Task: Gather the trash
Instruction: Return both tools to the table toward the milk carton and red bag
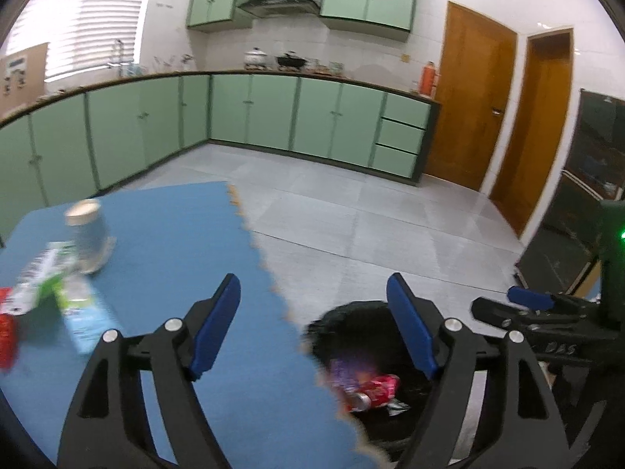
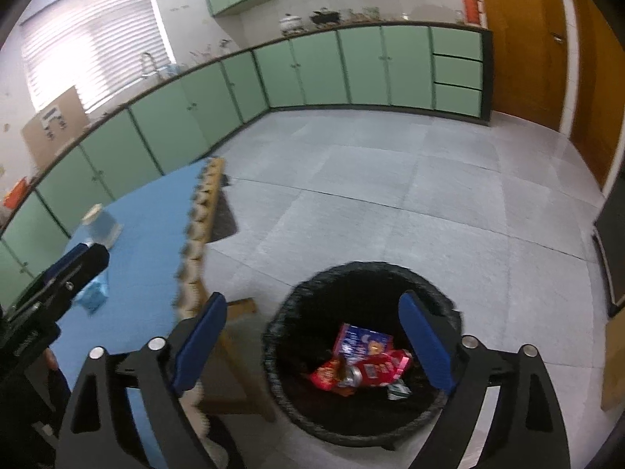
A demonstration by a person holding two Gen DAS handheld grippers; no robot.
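Right wrist view, nearest first: the right hand-held gripper hangs spread wide with nothing between its blue pads, directly over the black trash bin on the floor. Inside the bin lie a crushed red can, a purple packet and a red snack wrapper.

Left wrist view shows the left hand-held gripper equally wide apart and empty, above the edge where the blue surface meets the bin. Farther left on that surface the remaining trash sits blurred: a pale blue carton lying flat, a green-and-white wrapper, something red at the frame's edge, and beyond them an upturned paper cup.

All of it looks light and easily crushed. The carton is probably stiff enough to pinch across its narrow faces; the cup would dent, so a gentle hold near its rim seems best; the wrapper may slip and wants a firm pinch through its bunched middle.

Green cabinets line the far wall.
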